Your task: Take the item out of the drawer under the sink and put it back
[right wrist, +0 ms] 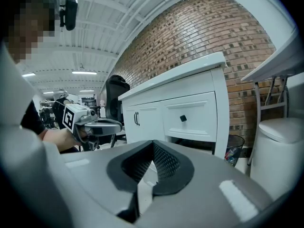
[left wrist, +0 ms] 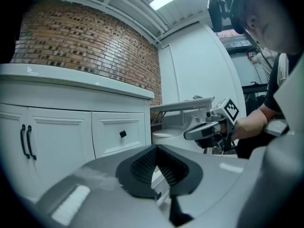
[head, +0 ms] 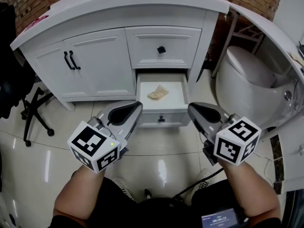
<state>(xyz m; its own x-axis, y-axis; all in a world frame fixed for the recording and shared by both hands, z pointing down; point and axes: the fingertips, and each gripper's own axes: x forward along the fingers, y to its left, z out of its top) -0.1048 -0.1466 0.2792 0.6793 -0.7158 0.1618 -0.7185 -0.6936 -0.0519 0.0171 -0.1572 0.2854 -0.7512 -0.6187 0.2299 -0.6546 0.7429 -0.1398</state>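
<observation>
The lower drawer (head: 161,112) of the white vanity (head: 95,61) stands pulled open. A crumpled beige item (head: 158,93) lies alone on its floor. My left gripper (head: 135,110) hovers just short of the drawer's left front corner, shut and empty; its dark pads (left wrist: 142,167) meet in the left gripper view. My right gripper (head: 194,111) hangs off the drawer's right front corner, also shut with nothing in it, pads (right wrist: 166,167) together. Each gripper shows in the other's view: the right gripper (left wrist: 211,126) and the left gripper (right wrist: 90,123). Neither touches the item.
Above the open drawer is a shut drawer with a black knob (head: 161,49); double doors with black handles (head: 71,60) are to its left. A white toilet (head: 251,80) stands at right, a black office chair (head: 28,108) at left, a waste bin (right wrist: 235,148) beside the vanity.
</observation>
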